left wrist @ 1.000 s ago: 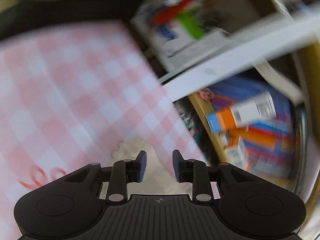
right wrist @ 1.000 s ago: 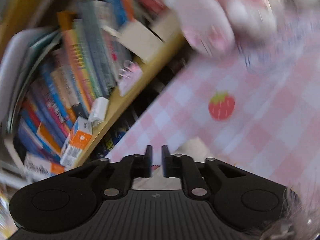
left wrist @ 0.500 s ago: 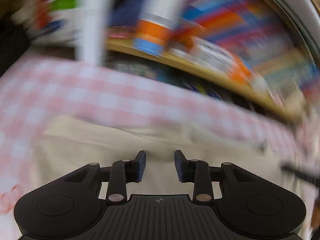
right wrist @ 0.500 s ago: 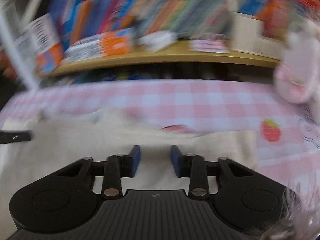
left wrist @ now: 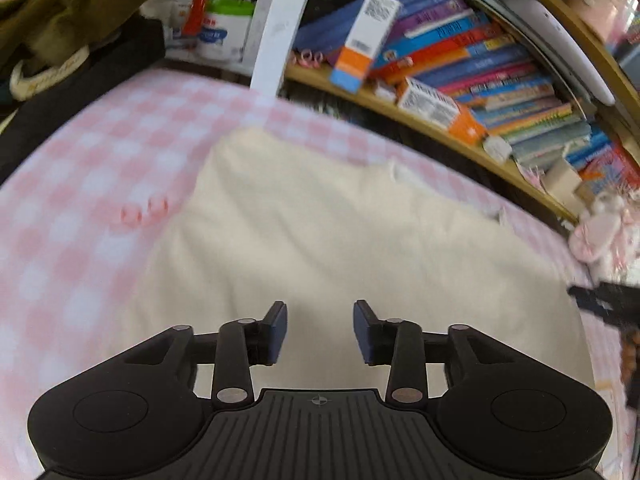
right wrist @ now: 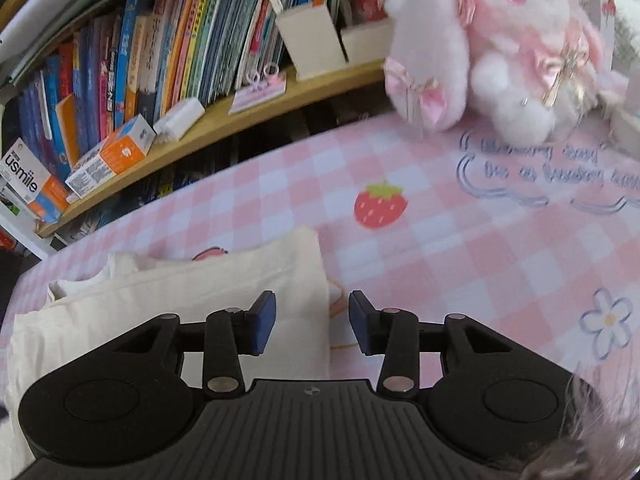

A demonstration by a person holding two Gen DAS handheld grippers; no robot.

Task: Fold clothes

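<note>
Cream cotton garment (left wrist: 352, 248) lies flat on the bench, folded into a soft rectangle; in the right wrist view (right wrist: 168, 304) its layered edges and a ribbed white collar show at the far left corner. Bench is covered by a pink-and-white gingham cloth (right wrist: 460, 248), smooth, printed with a strawberry (right wrist: 380, 204), a white flower (right wrist: 608, 320) and blue script too blurred to read.

Left gripper (left wrist: 320, 332): jaws opening, blue pads apart, nothing between them, hovering over the garment's middle. Right gripper (right wrist: 311, 328): jaws opening, apart, empty, over the garment's right edge where it meets the cloth.

Curved wooden shelf (right wrist: 248, 108) behind the bench carries a tight row of glossy books (right wrist: 160, 52). Readable: "usmile" on a white-and-orange carton (right wrist: 32, 180). Other spines too small to read.

Right view only: fluffy white-and-pink plush toy (right wrist: 492, 52) with satin bows, sitting on the cloth at the far right; two plain beige boxes (right wrist: 312, 44) on the shelf.

Left view only: white tub with green lid (left wrist: 224, 28), white upright post (left wrist: 280, 24), olive fabric (left wrist: 72, 4) and dark fabric with a pale swoosh logo (left wrist: 44, 74) at the far left; right gripper's dark tip enters at the right edge, blurred.
</note>
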